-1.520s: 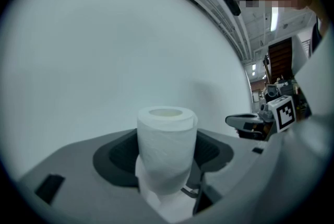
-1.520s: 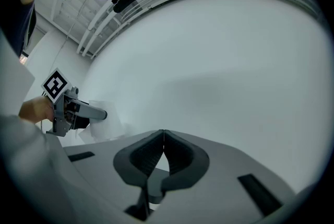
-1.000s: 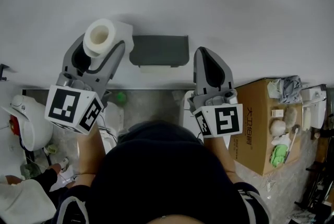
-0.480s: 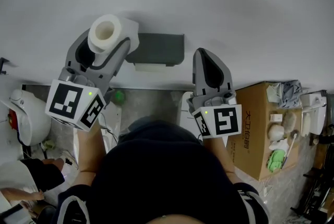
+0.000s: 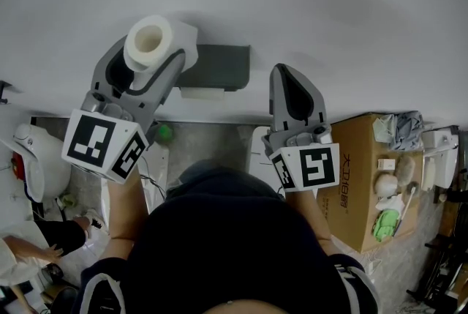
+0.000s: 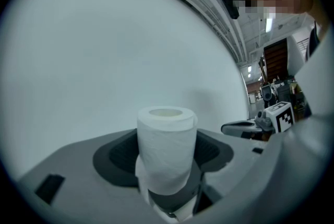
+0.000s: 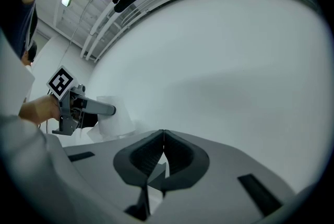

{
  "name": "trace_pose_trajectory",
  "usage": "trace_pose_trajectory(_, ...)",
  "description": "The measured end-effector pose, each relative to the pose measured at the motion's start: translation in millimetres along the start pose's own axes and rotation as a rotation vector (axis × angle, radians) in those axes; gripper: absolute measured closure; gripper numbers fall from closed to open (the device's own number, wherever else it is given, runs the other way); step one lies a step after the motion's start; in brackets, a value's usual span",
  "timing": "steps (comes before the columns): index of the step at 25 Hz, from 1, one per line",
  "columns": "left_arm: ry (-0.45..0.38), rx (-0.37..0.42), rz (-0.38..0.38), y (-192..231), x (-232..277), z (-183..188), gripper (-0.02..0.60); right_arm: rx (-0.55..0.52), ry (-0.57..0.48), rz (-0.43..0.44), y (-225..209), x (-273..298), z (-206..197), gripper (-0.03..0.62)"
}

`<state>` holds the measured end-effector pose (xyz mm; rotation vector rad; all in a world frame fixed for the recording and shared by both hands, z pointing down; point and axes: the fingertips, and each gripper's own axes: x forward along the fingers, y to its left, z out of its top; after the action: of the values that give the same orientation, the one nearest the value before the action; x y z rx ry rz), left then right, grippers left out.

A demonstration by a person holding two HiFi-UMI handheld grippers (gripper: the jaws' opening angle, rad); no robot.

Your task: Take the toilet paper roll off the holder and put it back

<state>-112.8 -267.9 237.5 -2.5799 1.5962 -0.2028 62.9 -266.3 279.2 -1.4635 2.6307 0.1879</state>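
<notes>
A white toilet paper roll (image 5: 150,42) stands between the jaws of my left gripper (image 5: 146,56), which is shut on it; in the left gripper view the roll (image 6: 167,147) stands upright with its hollow core on top. The roll is held up near the white wall, just left of the dark grey wall holder (image 5: 216,68). A loose sheet hangs off the roll's right side. My right gripper (image 5: 291,89) is shut and holds nothing, right of the holder, its jaws pressed together at the tips (image 7: 163,133). From the right gripper view the roll (image 7: 115,121) and left gripper show at the left.
A cardboard box (image 5: 373,173) with small items on top stands on the floor at the right. A white toilet (image 5: 36,166) is at the lower left, with a person's arm nearby. The wall fills the upper view.
My left gripper has carried the roll up and slightly right, closer to the holder's left end. The right gripper has barely moved.
</notes>
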Motion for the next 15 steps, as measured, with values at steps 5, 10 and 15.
trace_pose_trajectory(5, 0.001, 0.006, -0.015, -7, 6, 3, 0.284, -0.004, -0.001, -0.004, -5, -2, 3, 0.579)
trace_pose_trajectory(10, 0.006, 0.007, -0.029, -12, 12, 3, 0.284, -0.003, -0.003, -0.01, -10, -3, 4, 0.579)
trace_pose_trajectory(15, 0.009, 0.011, -0.048, -19, 21, 3, 0.284, 0.004, -0.001, -0.014, -14, -3, 3, 0.579)
